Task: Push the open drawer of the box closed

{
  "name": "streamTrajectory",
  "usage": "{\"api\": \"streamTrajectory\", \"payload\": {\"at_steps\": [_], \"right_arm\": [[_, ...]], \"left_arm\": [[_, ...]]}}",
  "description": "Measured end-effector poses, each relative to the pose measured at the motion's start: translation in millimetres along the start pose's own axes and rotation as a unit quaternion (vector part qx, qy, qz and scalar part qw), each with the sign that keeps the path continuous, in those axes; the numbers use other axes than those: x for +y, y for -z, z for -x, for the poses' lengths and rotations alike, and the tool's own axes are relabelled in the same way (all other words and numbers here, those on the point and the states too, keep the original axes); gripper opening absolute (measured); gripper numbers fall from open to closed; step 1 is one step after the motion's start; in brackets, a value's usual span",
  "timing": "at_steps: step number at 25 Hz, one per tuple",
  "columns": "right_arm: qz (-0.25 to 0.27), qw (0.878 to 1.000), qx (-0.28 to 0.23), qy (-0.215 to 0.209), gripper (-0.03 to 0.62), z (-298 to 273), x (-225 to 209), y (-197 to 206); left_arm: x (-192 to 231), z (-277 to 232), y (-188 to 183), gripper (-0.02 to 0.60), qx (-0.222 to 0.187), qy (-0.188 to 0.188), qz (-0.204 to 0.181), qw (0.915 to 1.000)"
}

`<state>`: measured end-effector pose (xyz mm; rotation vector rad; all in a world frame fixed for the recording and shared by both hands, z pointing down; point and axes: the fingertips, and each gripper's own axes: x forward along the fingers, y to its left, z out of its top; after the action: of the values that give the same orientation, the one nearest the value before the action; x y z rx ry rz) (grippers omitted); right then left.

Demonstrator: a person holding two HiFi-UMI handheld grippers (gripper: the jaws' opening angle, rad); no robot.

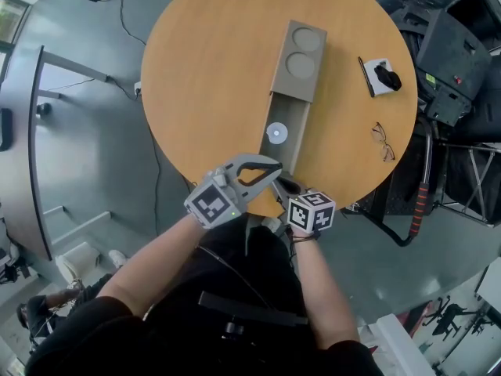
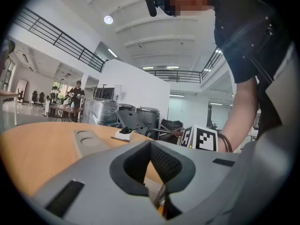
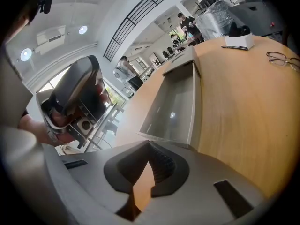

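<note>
Grey and long, the drawer (image 1: 286, 128) stands pulled well out of the box (image 1: 300, 61), toward us across the wooden table (image 1: 211, 77). We hold the left gripper (image 2: 151, 145) and right gripper (image 3: 149, 145) near its front end, jaws together and empty, likely as blunt pushers.
</note>
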<state>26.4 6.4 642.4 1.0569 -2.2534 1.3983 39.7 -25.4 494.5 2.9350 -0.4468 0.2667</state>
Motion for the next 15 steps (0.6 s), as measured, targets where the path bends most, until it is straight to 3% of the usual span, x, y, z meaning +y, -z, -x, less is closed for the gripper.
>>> {"api": "streamTrajectory", "payload": {"at_steps": [15], "right_arm": [[-0.025,0.999,-0.026,0.02,0.005,-11.9,-12.6,-24.2]], "left_arm": [[17.1,-0.3,6.9,0.028,0.003,0.006,0.006,1.0]]}}
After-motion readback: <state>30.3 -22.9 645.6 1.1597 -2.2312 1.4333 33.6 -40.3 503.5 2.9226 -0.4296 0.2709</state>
